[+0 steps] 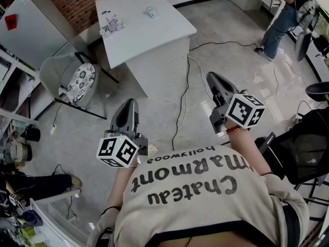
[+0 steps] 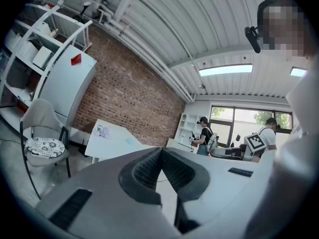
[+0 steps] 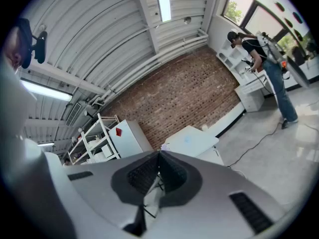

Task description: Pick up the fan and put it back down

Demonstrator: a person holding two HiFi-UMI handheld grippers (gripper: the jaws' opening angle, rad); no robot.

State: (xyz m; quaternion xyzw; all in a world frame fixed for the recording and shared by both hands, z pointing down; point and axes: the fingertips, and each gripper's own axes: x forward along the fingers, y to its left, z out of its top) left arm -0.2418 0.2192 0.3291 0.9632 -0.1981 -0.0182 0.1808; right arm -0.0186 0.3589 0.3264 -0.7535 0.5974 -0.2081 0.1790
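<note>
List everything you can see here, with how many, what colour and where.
table: one, white, straight ahead
fan, likely: one, pale blue, table's far end
floral item: one, multicoloured, table's left edge
chair: one, grey, patterned cushion, left of table
cabinet: one, white, far left
cable: one, black, on floor
person: one, upper right
left gripper: one, grey, jaws shut, empty
right gripper: one, grey, jaws shut, empty

Left tool (image 2: 160, 149), jaws together — white table (image 2: 110, 141)
</note>
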